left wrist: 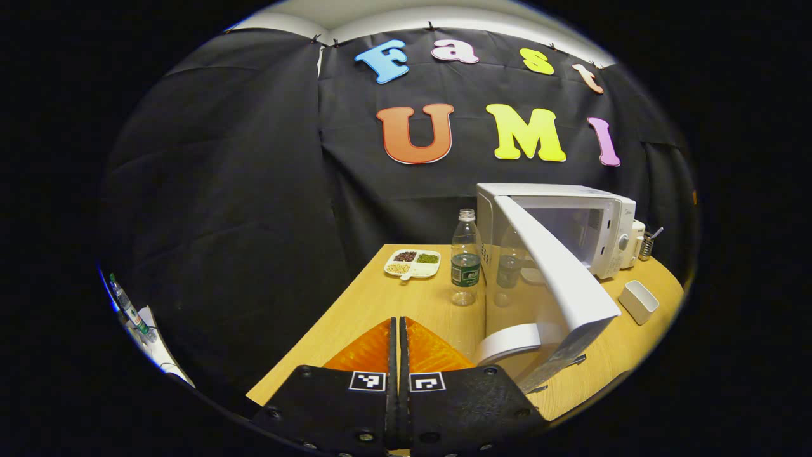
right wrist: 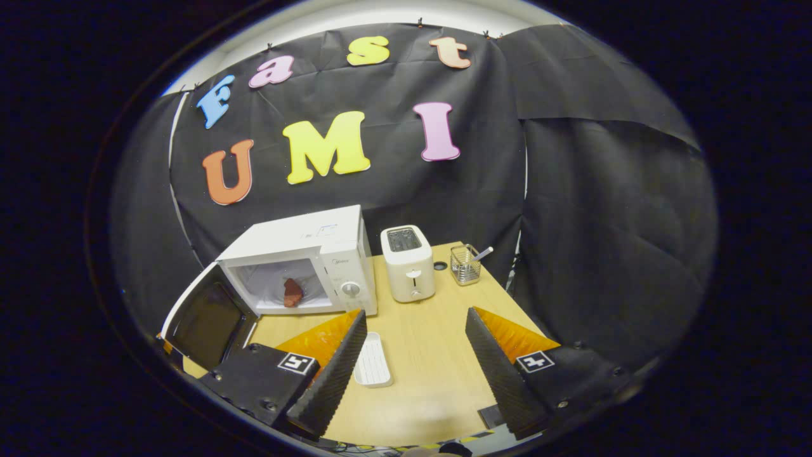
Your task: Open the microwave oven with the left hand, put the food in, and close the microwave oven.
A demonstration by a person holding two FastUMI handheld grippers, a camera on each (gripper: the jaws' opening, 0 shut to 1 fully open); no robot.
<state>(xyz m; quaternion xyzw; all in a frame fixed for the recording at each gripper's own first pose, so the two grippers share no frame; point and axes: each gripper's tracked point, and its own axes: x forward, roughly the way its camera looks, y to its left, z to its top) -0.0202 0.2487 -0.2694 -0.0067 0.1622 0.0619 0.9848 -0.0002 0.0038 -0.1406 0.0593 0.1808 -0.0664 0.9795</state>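
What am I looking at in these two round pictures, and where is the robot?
There is no robot: a person holds a two-finger grasping tool in each hand, and a camera rides on each.

The left gripper view looks along the left tool, whose fingers are closed together on nothing. The right gripper view looks along the right tool, open and empty.

Both face a wooden table. On it stands a white microwave oven with its door swung open and a piece of reddish food inside. Beside it are a toaster, a wire holder, a small white tray, a water bottle and a divided dish of beans.
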